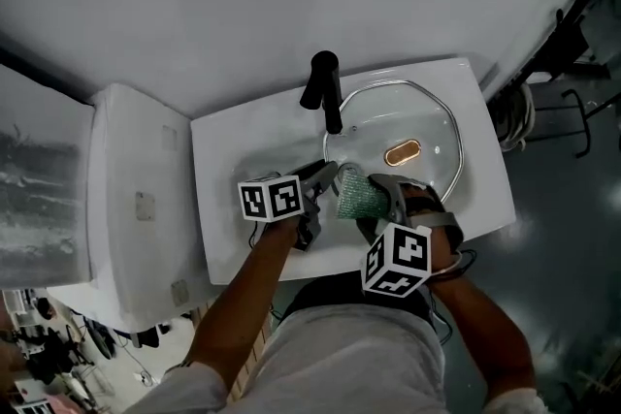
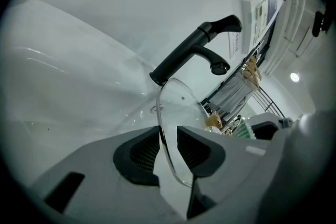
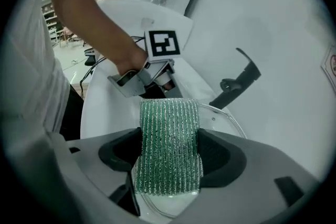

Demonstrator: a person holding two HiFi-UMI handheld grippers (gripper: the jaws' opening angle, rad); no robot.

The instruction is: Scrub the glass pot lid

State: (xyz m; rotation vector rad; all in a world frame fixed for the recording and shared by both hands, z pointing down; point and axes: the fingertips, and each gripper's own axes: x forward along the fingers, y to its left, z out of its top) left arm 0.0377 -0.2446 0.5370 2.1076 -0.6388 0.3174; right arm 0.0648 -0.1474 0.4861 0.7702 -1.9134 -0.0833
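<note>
The glass pot lid [image 1: 427,126] with a bronze knob [image 1: 403,152] lies tilted in the white sink [image 1: 243,170], under the black faucet [image 1: 327,90]. My left gripper [image 1: 325,177] is shut on the lid's near-left rim. In the left gripper view the thin rim [image 2: 159,128] runs edge-on between the two dark pads. My right gripper [image 1: 374,201] is shut on a green scrub sponge [image 1: 359,194]. The sponge [image 3: 169,144] sticks up from between the jaws, over the lid's near rim [image 3: 223,118]. The left gripper [image 3: 157,78] is just beyond the sponge.
A white box-shaped unit [image 1: 136,208] stands left of the sink. The faucet [image 2: 194,52] reaches out above the lid. Behind the sink rises a white curved wall. Cables and a dark frame [image 1: 553,82] hang at the right, above grey floor.
</note>
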